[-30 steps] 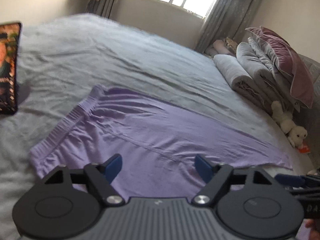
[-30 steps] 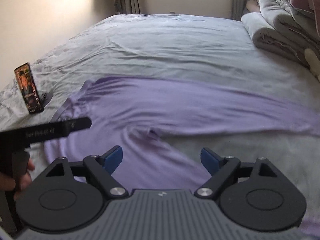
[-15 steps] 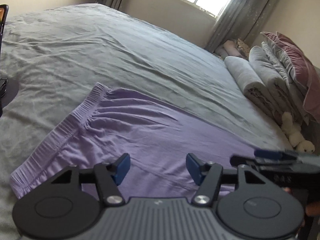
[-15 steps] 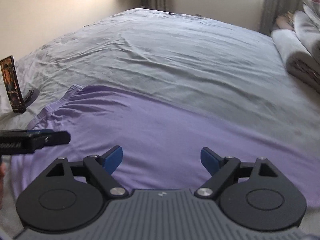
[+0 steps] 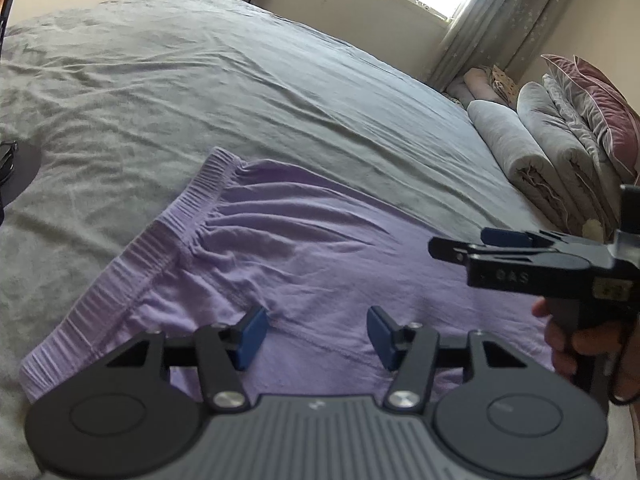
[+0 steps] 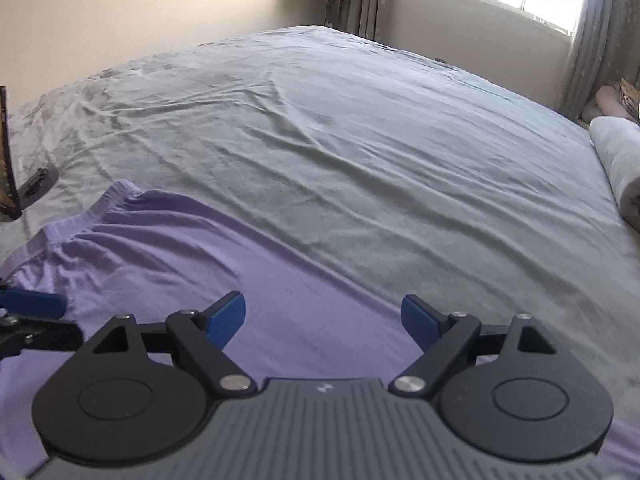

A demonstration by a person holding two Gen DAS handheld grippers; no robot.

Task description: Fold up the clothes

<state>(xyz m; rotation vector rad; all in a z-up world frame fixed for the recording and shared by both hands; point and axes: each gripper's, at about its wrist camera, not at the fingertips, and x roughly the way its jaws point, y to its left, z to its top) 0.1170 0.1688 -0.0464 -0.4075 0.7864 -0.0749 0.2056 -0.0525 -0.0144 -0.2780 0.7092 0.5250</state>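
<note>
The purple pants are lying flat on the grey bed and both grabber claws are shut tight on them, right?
Not quite. The purple pants do lie flat on the grey bed, but neither claw is shut. The left wrist view shows the left gripper with its jaws apart above the cloth, and the right wrist view shows the right gripper wide open too, holding nothing.

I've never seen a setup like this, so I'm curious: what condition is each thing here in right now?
Left hand-held gripper: open, empty, over the trousers.
Right hand-held gripper: open, empty, over the trousers.
Lilac trousers: spread flat on the bed, wrinkled near the waistband.
Grey bedsheet: creased.
Curtains: drawn open, daylight coming in.
Bedding pile: folded and stacked at the bed's edge.
</note>
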